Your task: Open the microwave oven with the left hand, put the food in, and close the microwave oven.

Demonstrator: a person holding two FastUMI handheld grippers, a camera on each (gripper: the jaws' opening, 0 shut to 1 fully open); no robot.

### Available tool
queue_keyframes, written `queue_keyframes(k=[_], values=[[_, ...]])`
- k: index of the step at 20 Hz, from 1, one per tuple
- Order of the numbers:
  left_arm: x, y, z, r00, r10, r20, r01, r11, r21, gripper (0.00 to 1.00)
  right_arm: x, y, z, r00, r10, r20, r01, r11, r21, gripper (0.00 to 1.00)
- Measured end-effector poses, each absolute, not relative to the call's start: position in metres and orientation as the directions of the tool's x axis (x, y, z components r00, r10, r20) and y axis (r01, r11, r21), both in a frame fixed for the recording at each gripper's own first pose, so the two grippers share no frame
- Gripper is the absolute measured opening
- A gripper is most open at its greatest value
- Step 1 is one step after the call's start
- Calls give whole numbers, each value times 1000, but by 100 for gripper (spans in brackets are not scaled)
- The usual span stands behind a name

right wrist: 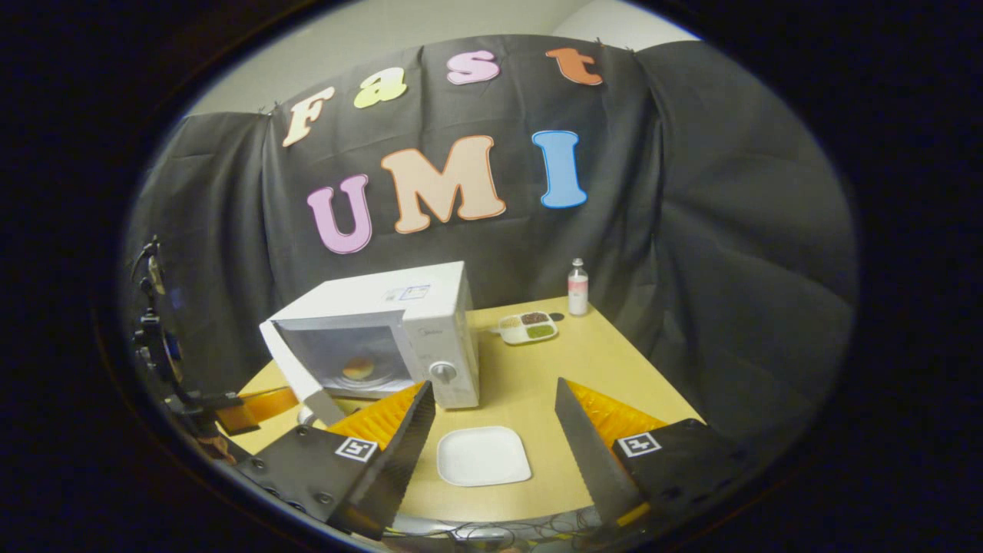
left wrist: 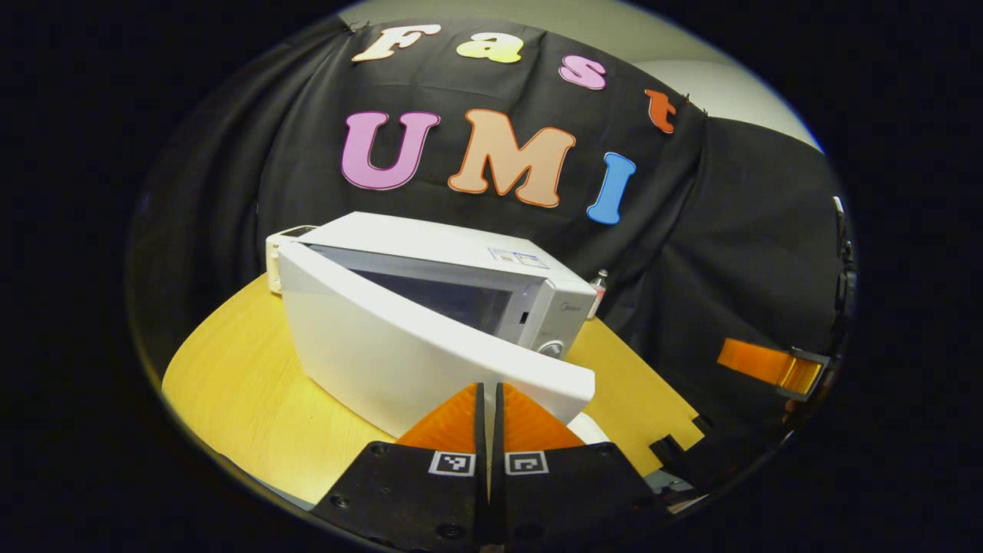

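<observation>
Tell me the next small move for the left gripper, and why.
Probably push the white microwave door shut with the closed left gripper: the round bun already sits inside the white microwave oven, the door hangs ajar, and the white square plate is empty.

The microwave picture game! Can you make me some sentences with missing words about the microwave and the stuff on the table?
1. The microwave door is ____.
2. The food sits ____ the microwave.
3. The white plate on the table is ____.
4. The right gripper is open; the left gripper is ____.

Missing words: open; inside; empty; shut
</observation>
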State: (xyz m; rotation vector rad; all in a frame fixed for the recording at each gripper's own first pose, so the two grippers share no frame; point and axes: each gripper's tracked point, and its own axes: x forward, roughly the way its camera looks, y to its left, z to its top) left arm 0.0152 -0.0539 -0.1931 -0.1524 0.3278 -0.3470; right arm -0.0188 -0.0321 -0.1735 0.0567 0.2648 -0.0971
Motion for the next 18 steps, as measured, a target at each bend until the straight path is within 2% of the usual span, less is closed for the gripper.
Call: queue_keyframes(k=[7, 12, 18], values=[[69, -96, -186, 897, -353, -265, 321, 934, -158, 0, -19, -63, -168, 959, -136, -248, 157, 985, 69, 91], [101, -102, -192, 901, -332, -281, 282, 938, -201, 0, -11, -73, -175, 950, -153, -271, 179, 981, 72, 91], [129, -98, -194, 915, -297, -275, 258, 951, -169, 0, -3, -72, -185, 942, -157, -296, 192, 977, 94, 92]])
